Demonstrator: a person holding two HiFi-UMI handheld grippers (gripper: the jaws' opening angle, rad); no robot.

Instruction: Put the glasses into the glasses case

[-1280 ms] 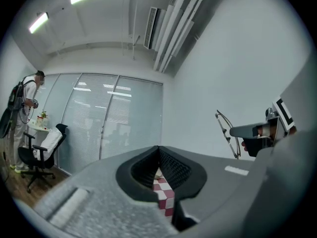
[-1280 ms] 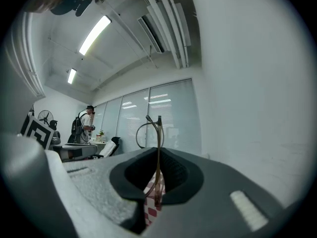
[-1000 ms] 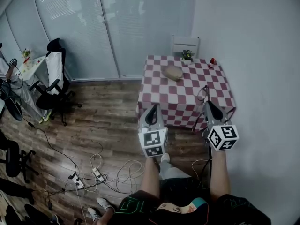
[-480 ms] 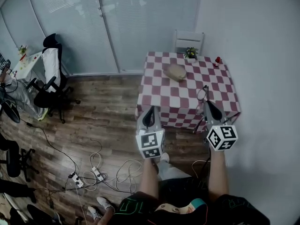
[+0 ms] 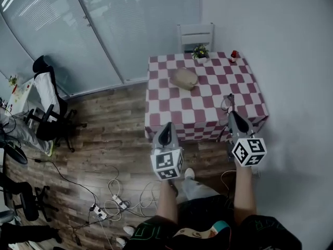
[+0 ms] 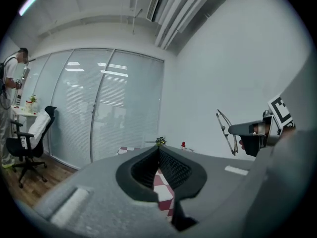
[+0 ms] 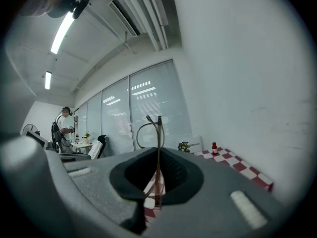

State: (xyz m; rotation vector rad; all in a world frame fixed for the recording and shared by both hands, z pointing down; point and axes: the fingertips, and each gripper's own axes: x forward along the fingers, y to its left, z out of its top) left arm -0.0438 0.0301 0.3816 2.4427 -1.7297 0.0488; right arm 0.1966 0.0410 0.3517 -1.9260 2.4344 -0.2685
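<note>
We hold both grippers out in front of us, well short of the worktop. The left gripper [image 5: 166,128] has its fingers pressed together on nothing. The right gripper [image 5: 231,114] pinches the glasses [image 7: 157,133], whose frame stands up above the fingers. Farther on, the tan glasses case [image 5: 186,78] lies on the checked worktop [image 5: 208,98], well apart from the glasses; we cannot tell whether it is open. For this carry, we judge it best to keep the pinch steady, close in slowly, and free the lid with the left gripper. Beyond the case stands a small plant [image 5: 200,52].
</note>
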